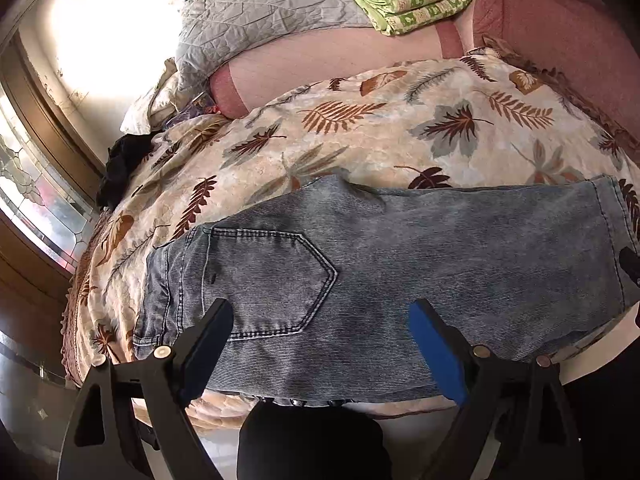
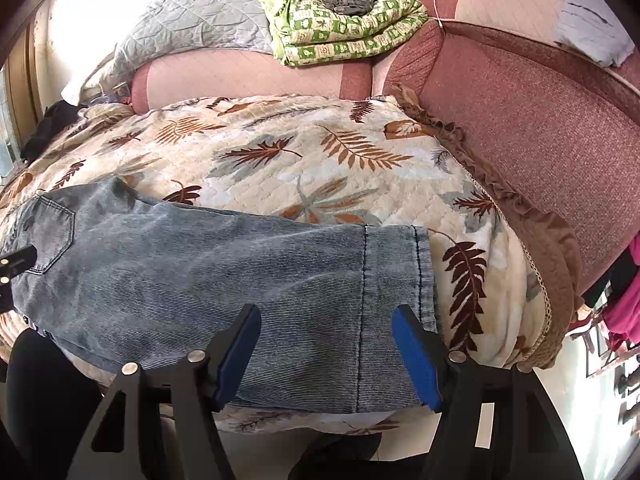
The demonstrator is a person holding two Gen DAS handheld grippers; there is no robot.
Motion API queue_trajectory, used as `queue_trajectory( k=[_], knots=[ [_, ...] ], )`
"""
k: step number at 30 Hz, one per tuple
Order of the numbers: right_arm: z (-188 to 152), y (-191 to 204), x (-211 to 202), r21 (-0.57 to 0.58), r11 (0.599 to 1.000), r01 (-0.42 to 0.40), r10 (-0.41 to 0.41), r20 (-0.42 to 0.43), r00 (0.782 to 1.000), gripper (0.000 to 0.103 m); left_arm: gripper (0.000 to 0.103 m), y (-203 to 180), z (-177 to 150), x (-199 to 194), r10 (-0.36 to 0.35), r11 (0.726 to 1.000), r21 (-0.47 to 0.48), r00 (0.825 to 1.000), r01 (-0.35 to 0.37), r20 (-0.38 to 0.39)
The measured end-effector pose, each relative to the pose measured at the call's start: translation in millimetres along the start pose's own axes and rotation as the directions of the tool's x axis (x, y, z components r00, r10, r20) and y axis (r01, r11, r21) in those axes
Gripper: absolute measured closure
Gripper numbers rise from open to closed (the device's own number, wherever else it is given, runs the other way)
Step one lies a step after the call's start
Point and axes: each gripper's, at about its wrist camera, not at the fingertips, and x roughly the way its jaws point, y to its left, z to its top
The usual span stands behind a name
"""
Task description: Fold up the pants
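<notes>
Light-blue denim pants (image 1: 420, 256) lie flat across the near edge of a leaf-patterned bedspread (image 1: 360, 140), folded lengthwise with one leg over the other. The back pocket (image 1: 264, 280) and waistband are on the left, and the leg hems (image 2: 416, 272) are on the right. My left gripper (image 1: 320, 316) hangs open over the pocket end, with nothing between its blue pads. My right gripper (image 2: 326, 320) stands open above the lower legs just left of the hems, also holding nothing. Each gripper shows at the edge of the other's view: the left gripper (image 2: 16, 264), the right gripper (image 1: 630, 266).
A grey quilted pillow (image 2: 200, 24) and a folded green patterned blanket (image 2: 348, 28) lie at the head of the bed. A red upholstered side (image 2: 520, 120) runs along the right. Dark clothing (image 1: 124, 168) sits at the bed's left by a window (image 1: 36, 192). A person's dark legs (image 1: 312, 440) stand at the near edge.
</notes>
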Motion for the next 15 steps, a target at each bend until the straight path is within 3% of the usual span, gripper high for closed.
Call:
queue_trajectory(
  k=[15],
  knots=[
    [0.9,7.2,-1.4,-0.026,1.0,0.006,-0.006,0.002,1.0,0.031,0.013,-14.3,-4.2,-2.9,-0.035,0.999,0.03,0.999,0.035,-0.005]
  ],
)
